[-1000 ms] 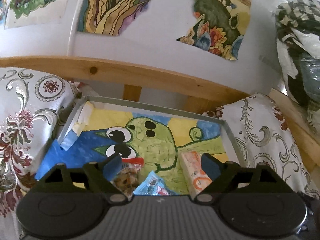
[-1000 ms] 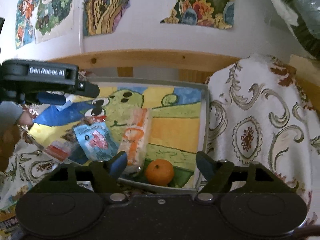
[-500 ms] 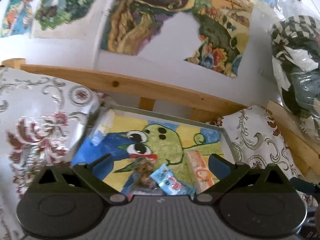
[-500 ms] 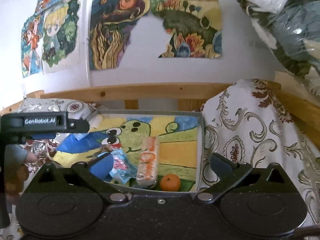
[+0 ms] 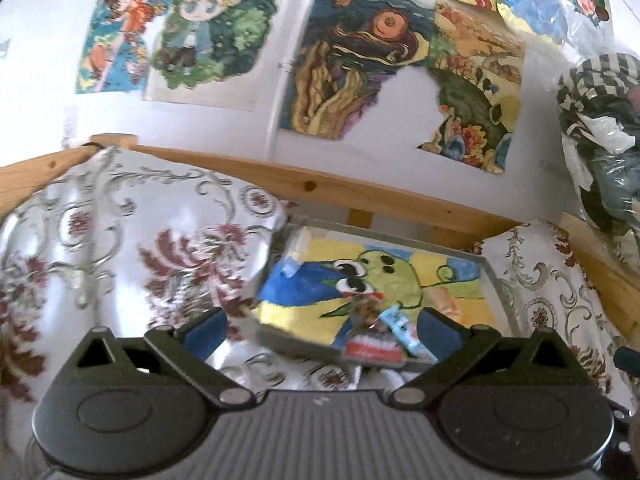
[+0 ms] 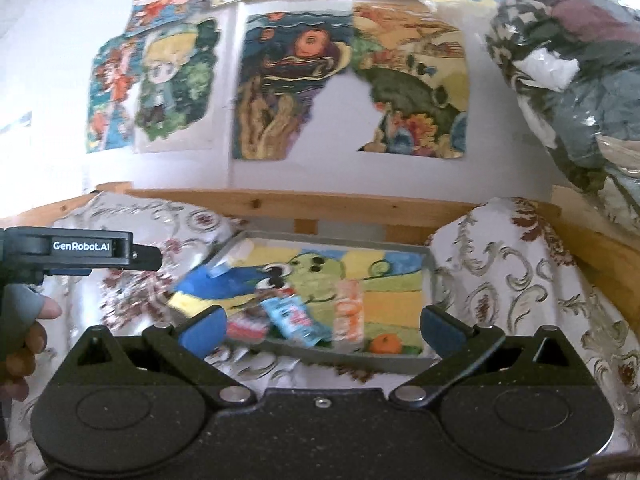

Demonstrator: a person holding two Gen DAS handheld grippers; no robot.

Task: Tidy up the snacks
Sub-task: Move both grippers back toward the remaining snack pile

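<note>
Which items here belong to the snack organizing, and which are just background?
Job:
tray
blue packet
orange-and-white packet
red-and-white packet
orange fruit

Background:
wall drawings
patterned cloth
bagged clothes

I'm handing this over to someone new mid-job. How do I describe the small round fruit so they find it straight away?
Start at the shallow grey tray with the painted green cartoon creature on its floor, lying between two floral cushions. Go to its near right corner, where a small orange mandarin sits beside the tall orange-and-white packet. It is the only round, unwrapped item; the others are flat packets.
</note>
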